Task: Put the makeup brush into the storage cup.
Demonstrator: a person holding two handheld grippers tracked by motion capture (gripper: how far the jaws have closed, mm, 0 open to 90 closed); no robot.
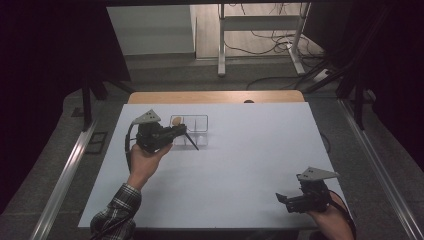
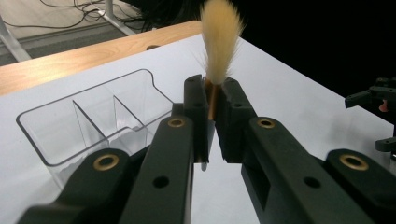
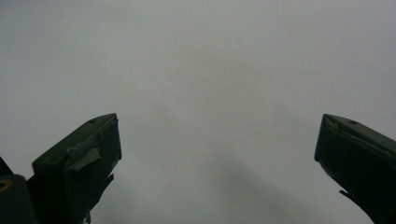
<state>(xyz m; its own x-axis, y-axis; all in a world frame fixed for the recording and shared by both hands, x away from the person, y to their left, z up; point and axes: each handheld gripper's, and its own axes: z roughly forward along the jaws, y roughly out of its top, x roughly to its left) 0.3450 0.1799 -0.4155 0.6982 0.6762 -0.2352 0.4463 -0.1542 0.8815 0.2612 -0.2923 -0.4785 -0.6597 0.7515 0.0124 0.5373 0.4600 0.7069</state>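
Observation:
My left gripper (image 1: 181, 131) (image 2: 212, 95) is shut on a brush (image 2: 219, 44) at its copper ferrule. The tan bristles stand up past the jaw tips, and the thin dark handle (image 1: 193, 142) slants down toward the table. The brush hangs over a clear plastic organizer (image 1: 196, 125) (image 2: 93, 116) with three compartments, at the back left of the table. Near the front right corner my right gripper (image 1: 283, 199) (image 3: 217, 154) is open, low over the bare white surface, with nothing between its jaws.
The white tabletop (image 1: 240, 165) has a wooden strip (image 1: 215, 96) along its far edge. Metal rails run down both sides, and a desk frame with cables stands on the floor behind. The right gripper (image 2: 378, 109) shows far off in the left gripper view.

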